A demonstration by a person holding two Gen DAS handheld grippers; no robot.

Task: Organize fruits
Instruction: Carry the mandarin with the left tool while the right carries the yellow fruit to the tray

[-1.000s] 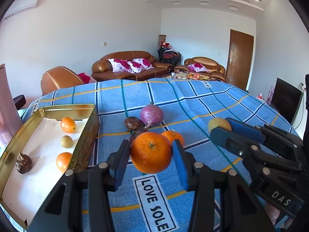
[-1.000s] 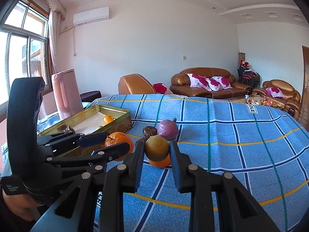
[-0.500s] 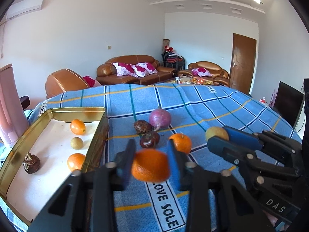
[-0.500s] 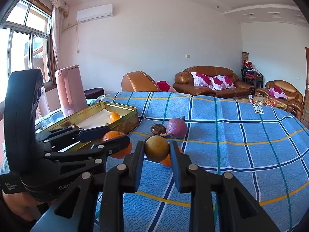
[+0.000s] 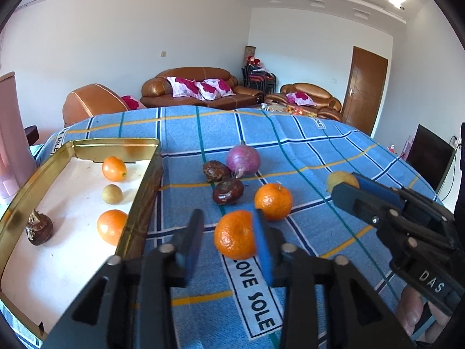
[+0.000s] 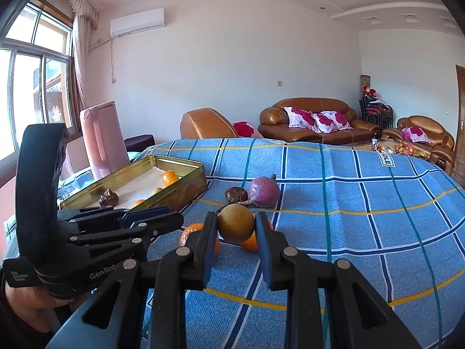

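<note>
My left gripper (image 5: 228, 238) is open; an orange (image 5: 234, 234) lies on the blue cloth between its fingers, against the right finger, with a gap on the left. My right gripper (image 6: 237, 224) is shut on a yellow-brown round fruit (image 6: 236, 223), also seen in the left wrist view (image 5: 340, 179). A gold tin tray (image 5: 139, 203) at left holds two oranges, a small yellow-green fruit and a brown bulb. On the cloth lie another orange (image 5: 273, 201), two dark brown fruits (image 5: 228, 191) and a purple bulb (image 5: 242, 160).
A pink jug (image 6: 101, 139) stands beyond the tray at the table's left edge. Sofas and an armchair are behind the table. The cloth to the right carries no objects.
My left gripper has opened and let go of the orange, which dropped from mid-air onto the cloth. My right gripper still holds its fruit and has hardly moved.
</note>
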